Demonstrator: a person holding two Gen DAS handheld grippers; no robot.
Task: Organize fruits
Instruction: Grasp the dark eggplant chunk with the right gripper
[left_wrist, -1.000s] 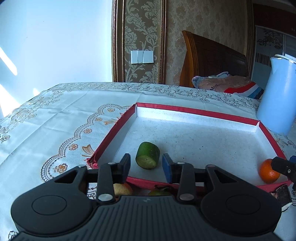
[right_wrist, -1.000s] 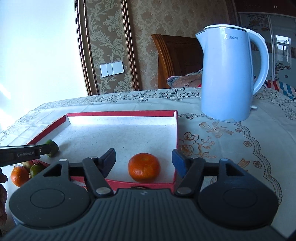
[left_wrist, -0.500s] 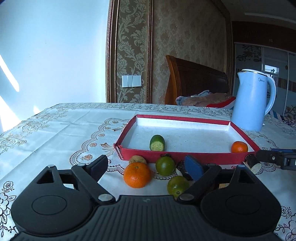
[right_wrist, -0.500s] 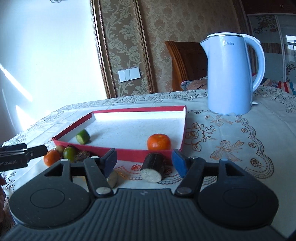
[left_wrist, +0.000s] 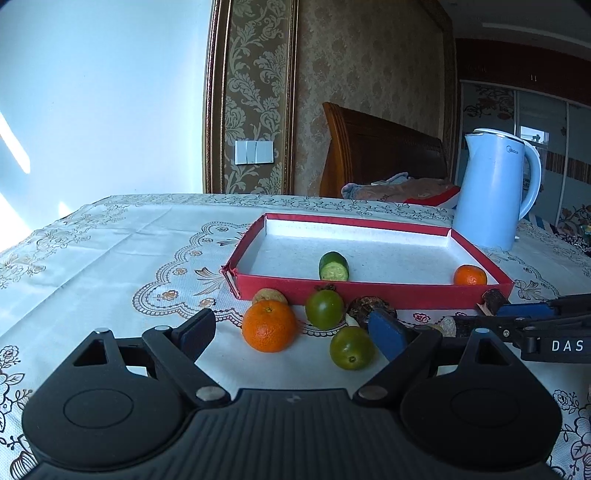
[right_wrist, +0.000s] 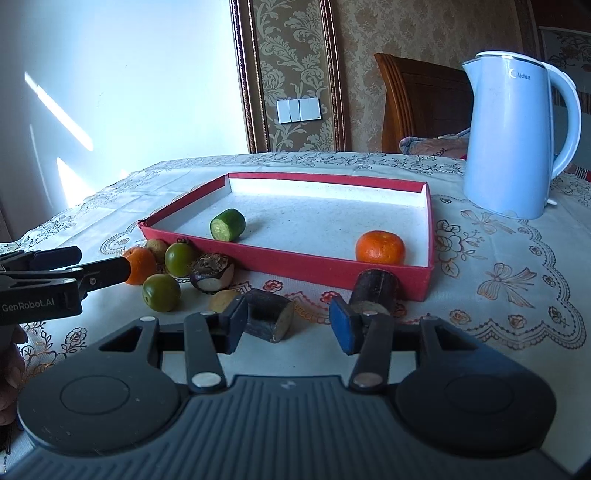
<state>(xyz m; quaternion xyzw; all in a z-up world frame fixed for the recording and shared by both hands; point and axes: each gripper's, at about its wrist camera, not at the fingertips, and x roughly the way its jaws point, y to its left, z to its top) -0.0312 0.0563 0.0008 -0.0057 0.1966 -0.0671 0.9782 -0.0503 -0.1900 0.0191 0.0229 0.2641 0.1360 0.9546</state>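
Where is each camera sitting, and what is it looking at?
Left wrist: rides the open left gripper, low over the table, facing the red tray and an orange; the right gripper pokes in at right.
Right wrist: rides the open right gripper, facing the tray's near right corner and two dark cut pieces; the left gripper pokes in at left.
Shared: tray, cucumber piece, blue kettle.

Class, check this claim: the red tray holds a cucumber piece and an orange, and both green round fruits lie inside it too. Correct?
Not quite. The red tray holds the cucumber piece and an orange, but both green round fruits lie outside it on the tablecloth, as the right wrist view shows.
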